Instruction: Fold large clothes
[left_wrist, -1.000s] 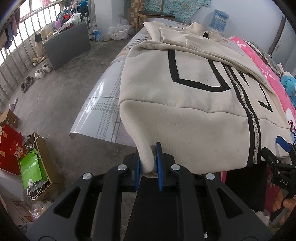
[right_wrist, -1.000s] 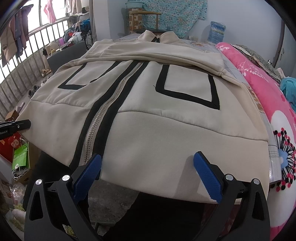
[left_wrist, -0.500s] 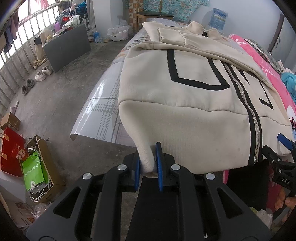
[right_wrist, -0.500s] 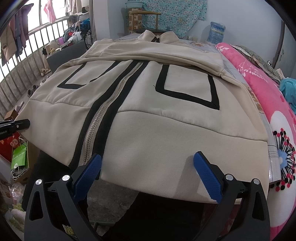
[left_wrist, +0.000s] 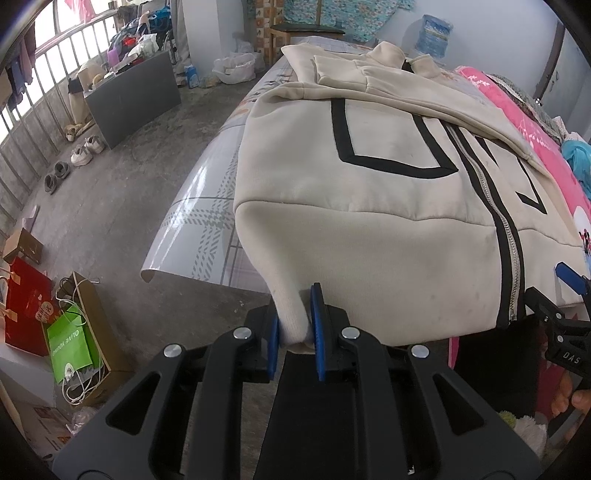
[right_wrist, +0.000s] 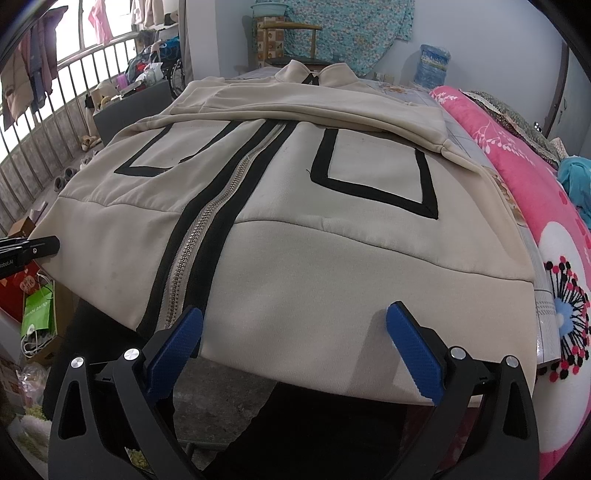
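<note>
A large cream zip jacket (left_wrist: 388, 206) with black stripes and a central zipper lies front-up on the table, sleeves folded across its chest; it also fills the right wrist view (right_wrist: 332, 221). My left gripper (left_wrist: 294, 321) is shut on the jacket's bottom left hem corner, at the table's near edge. My right gripper (right_wrist: 293, 345) is open, its blue pads on either side of the bottom hem just right of the zipper (right_wrist: 199, 236), not closed on the cloth. The right gripper also shows at the right edge of the left wrist view (left_wrist: 569, 280).
The table (left_wrist: 207, 206) has a glossy patterned cover. A pink flowered blanket (right_wrist: 546, 206) lies along the right. On the floor at left stand a green bag (left_wrist: 70, 347), a red bag (left_wrist: 26, 302), shoes (left_wrist: 83, 151) and a grey cabinet (left_wrist: 136, 99).
Almost nothing has moved. The left gripper keeps its hold on the hem corner, and the right gripper stays open at the hem.
</note>
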